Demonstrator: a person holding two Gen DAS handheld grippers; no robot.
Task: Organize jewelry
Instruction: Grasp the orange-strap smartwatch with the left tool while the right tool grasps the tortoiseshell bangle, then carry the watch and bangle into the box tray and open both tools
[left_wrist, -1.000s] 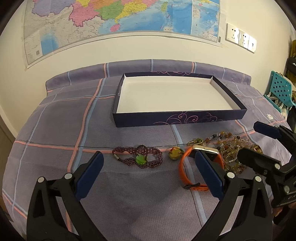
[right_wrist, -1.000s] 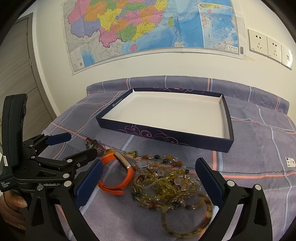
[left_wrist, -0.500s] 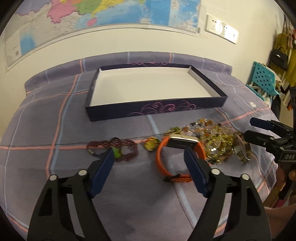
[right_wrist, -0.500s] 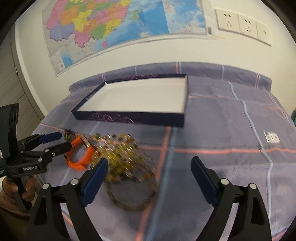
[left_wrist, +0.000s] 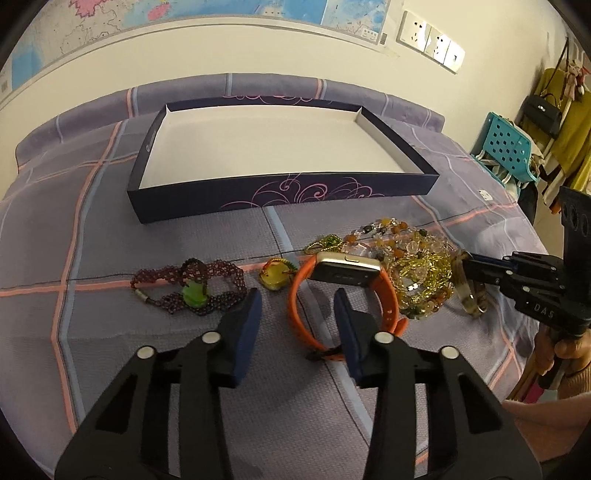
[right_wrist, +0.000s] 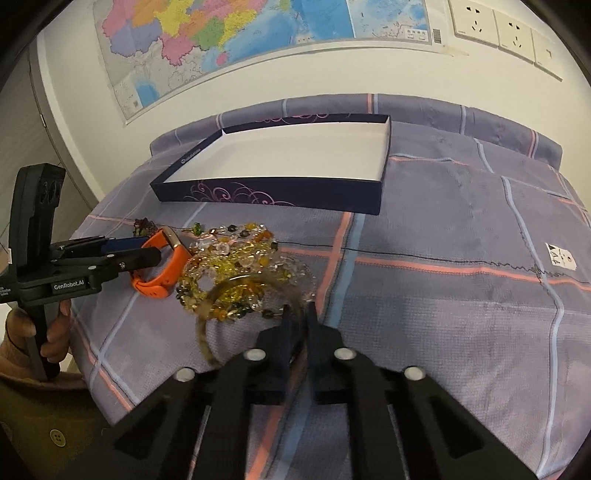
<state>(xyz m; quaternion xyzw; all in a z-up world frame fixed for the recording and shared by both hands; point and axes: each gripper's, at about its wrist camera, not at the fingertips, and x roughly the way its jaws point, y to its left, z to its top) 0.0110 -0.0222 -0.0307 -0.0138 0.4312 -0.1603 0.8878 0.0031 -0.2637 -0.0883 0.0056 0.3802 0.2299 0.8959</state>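
Note:
An orange watch (left_wrist: 293, 306) with a gold face lies on the checked cloth. My left gripper (left_wrist: 297, 295) straddles the near-left part of its band. The jaws are closing, and a gap still shows on both sides of the band. To the watch's right is a heap of amber and yellow beads (left_wrist: 417, 273). My right gripper (right_wrist: 298, 310) is shut on the rim of an amber bangle (right_wrist: 201, 332) at the heap's near edge. A purple bead bracelet (left_wrist: 192, 284) with a green stone and a yellow pendant (left_wrist: 275, 277) lie left of the watch. The dark, white-lined box (left_wrist: 280, 195) stands behind, with nothing in it.
The cloth-covered table drops off near the right hand (left_wrist: 569, 347). Beyond its right side stand a teal chair (left_wrist: 506, 147) and hanging bags. A small white label (right_wrist: 561, 254) lies on the cloth at the right. A wall with a map runs behind the box.
Both grippers' jaws have narrowed from wide open. The right one swung over the bead heap and shut on the bangle's rim. The left one tipped down onto the watch band.

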